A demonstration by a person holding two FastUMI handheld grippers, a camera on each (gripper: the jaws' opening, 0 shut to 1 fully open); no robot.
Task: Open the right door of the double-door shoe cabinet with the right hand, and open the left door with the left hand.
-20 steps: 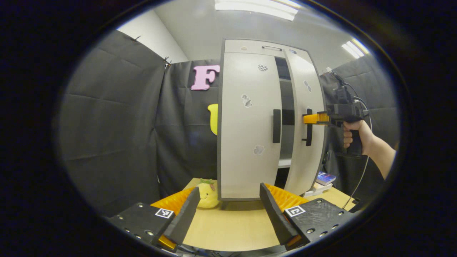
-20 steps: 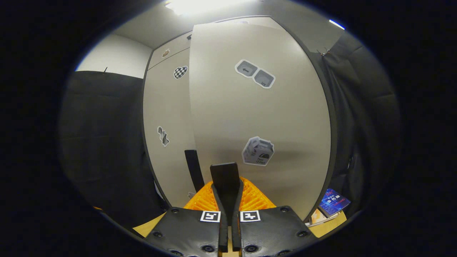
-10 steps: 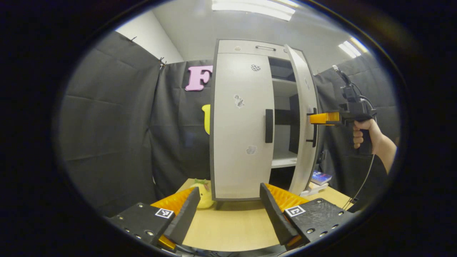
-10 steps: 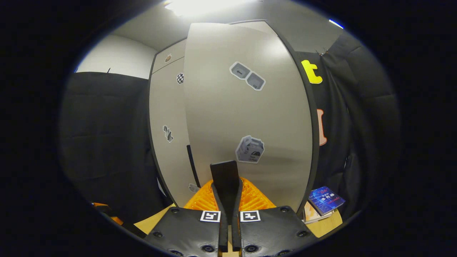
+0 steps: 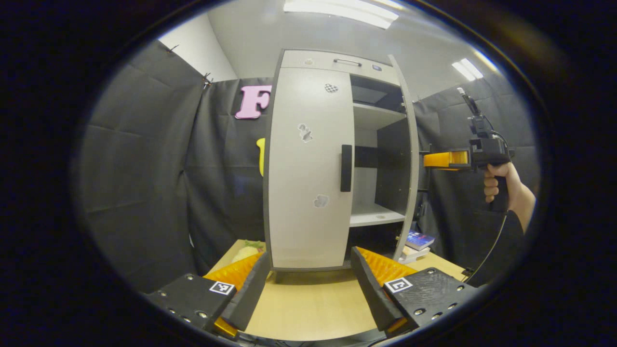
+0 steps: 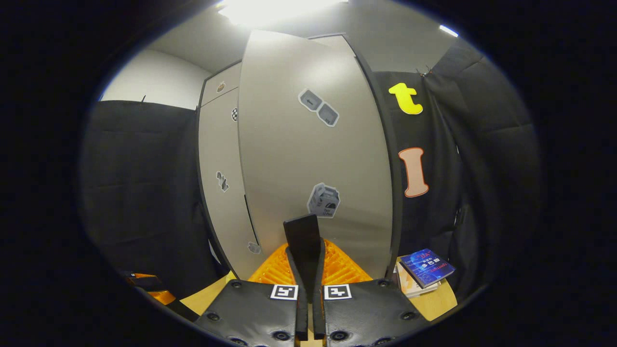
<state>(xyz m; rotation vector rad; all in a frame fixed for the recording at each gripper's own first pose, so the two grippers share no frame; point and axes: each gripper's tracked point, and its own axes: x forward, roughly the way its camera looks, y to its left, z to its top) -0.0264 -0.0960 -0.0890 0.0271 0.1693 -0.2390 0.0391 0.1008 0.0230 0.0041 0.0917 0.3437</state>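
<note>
The pale shoe cabinet stands on the table. Its left door (image 5: 308, 168) is closed, with a dark vertical handle (image 5: 346, 167). Its right door (image 5: 410, 159) stands wide open, edge-on in the left gripper view, baring the shelves (image 5: 377, 215). In the right gripper view that door's front (image 6: 313, 154) is close ahead, and my right gripper (image 6: 305, 250) is shut on its dark handle (image 6: 301, 229). A hand (image 5: 501, 185) holds the right gripper (image 5: 426, 160) beside the door's edge. My left gripper (image 5: 308, 284) is open, low over the table, well short of the left door.
A stack of books (image 5: 415, 240) (image 6: 424, 269) lies on the wooden table (image 5: 308, 308) to the cabinet's right. A yellow plush toy (image 5: 246, 251) sits at the cabinet's left foot. Black cloth walls close in on both sides.
The right door has swung from slightly ajar to wide open, pulled by the right gripper, which moved outward to the right. The left gripper stayed open with nothing in it.
</note>
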